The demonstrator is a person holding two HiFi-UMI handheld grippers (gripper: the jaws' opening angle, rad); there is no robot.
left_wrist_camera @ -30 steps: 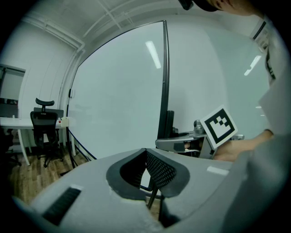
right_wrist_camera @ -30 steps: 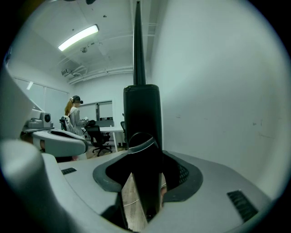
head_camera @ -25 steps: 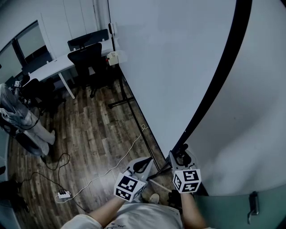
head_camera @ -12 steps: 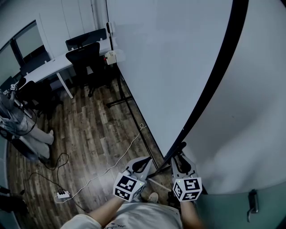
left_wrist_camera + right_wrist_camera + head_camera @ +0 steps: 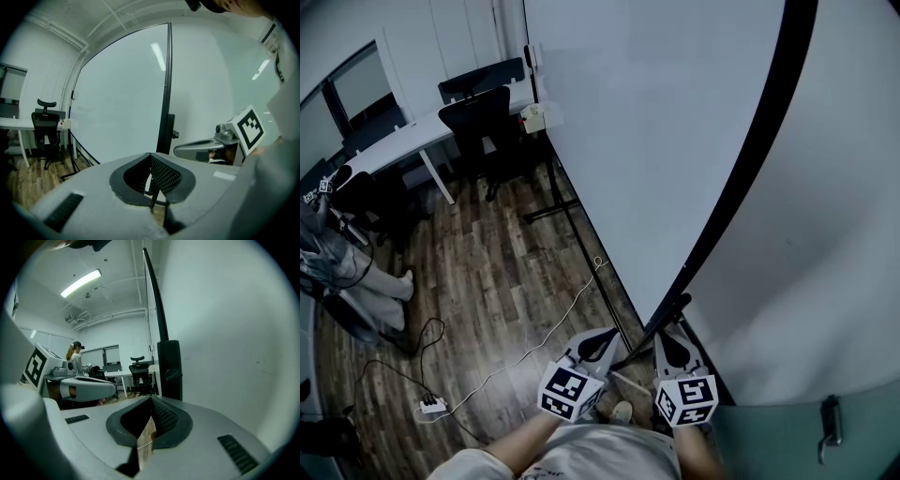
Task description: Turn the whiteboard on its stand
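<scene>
Though near whiteboard point(image 5: 656, 141), R tongs point(image 5: 672, 334) just closed empty.

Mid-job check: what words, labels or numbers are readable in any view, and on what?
No readable text anywhere.
Whiteboard: blank.
Marker cubes: black-and-white square patterns only, no letters.
Small box by the whiteboard's far edge: too small to read.
</scene>
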